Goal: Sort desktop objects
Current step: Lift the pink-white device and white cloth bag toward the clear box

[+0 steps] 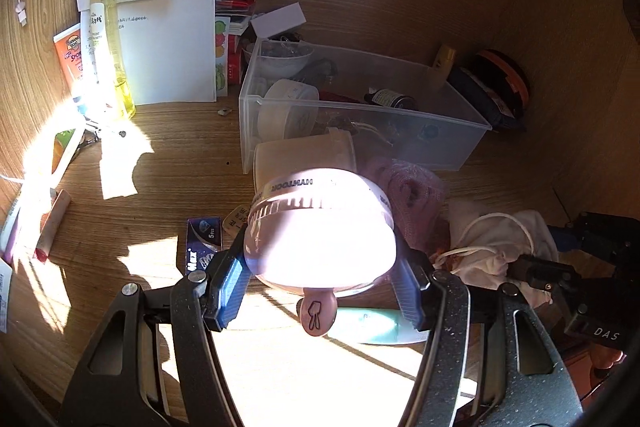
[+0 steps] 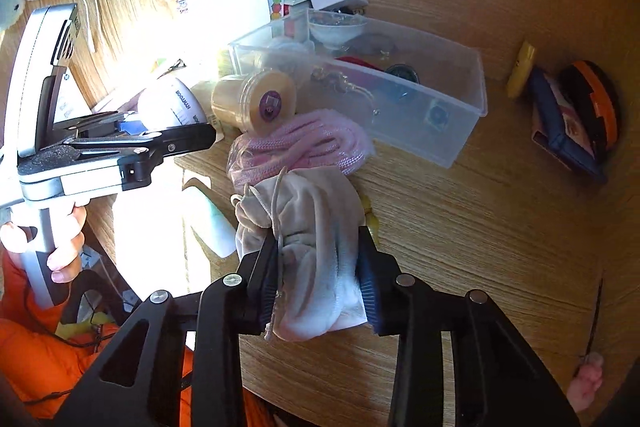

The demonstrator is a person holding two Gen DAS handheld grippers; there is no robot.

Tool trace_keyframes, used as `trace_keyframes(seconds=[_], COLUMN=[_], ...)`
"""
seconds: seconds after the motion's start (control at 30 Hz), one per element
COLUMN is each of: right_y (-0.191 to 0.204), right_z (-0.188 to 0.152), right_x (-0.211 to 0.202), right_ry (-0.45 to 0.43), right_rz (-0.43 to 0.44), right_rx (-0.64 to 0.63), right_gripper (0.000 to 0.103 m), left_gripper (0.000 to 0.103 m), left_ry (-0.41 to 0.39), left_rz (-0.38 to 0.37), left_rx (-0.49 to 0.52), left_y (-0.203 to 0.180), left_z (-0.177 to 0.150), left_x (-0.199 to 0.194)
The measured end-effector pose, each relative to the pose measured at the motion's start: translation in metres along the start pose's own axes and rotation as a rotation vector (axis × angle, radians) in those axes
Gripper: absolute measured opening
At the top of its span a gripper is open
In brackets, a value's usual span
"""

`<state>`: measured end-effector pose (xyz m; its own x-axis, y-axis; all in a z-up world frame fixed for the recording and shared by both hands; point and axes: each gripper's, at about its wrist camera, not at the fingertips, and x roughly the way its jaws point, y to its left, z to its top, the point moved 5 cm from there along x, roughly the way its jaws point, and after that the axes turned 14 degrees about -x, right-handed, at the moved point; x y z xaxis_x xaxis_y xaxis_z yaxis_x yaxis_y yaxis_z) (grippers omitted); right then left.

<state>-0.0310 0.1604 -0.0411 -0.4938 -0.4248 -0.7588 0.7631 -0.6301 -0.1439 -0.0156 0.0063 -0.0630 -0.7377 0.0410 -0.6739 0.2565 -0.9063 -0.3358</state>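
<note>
My left gripper (image 1: 320, 279) is shut on a white round gadget (image 1: 320, 227) with a slotted rim and a pink tab, held above the sunlit wooden desk. The right wrist view shows that gripper (image 2: 160, 131) and the gadget (image 2: 172, 103) at the left. My right gripper (image 2: 320, 267) is shut on a pale drawstring pouch (image 2: 308, 227), its pads pressing both sides. The pouch (image 1: 496, 247) also shows in the left wrist view. Just beyond lie a bagged pink rope bundle (image 2: 304, 143) and a beige jar (image 2: 256, 99) on its side. Behind them stands a clear plastic box (image 2: 440, 131) holding several small items.
A mint tube (image 1: 368, 327) lies under the gadget. A yellow-green spray bottle (image 1: 106, 39), papers (image 1: 168, 27) and a gum pack (image 1: 202, 243) are to the left. An orange-black case (image 2: 596, 99) and a wallet (image 2: 560, 123) sit right of the box. A hand (image 2: 64, 243) grips the left handle.
</note>
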Motion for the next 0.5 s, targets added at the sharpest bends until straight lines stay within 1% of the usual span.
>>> trace_keyframes(seconds=[0.1, 0.27, 0.5], right_y=[-0.007, -0.021, -0.038], right_z=[0.009, 0.023, 0.047], right_x=[-0.014, -0.033, -0.039], right_ry=[-0.039, -0.104, -0.170], right_rz=[-0.048, -0.094, -0.124], right_rx=[0.005, 0.027, 0.050], right_gripper=[0.032, 0.032, 0.032], left_gripper=[0.062, 0.062, 0.062], left_ry=[-0.017, -0.037, -0.049], left_rz=[-0.009, -0.025, -0.037], left_rx=[0.010, 0.027, 0.042], left_y=[-0.004, -0.010, -0.014], left_z=[0.005, 0.017, 0.037], left_x=[-0.005, -0.010, -0.010])
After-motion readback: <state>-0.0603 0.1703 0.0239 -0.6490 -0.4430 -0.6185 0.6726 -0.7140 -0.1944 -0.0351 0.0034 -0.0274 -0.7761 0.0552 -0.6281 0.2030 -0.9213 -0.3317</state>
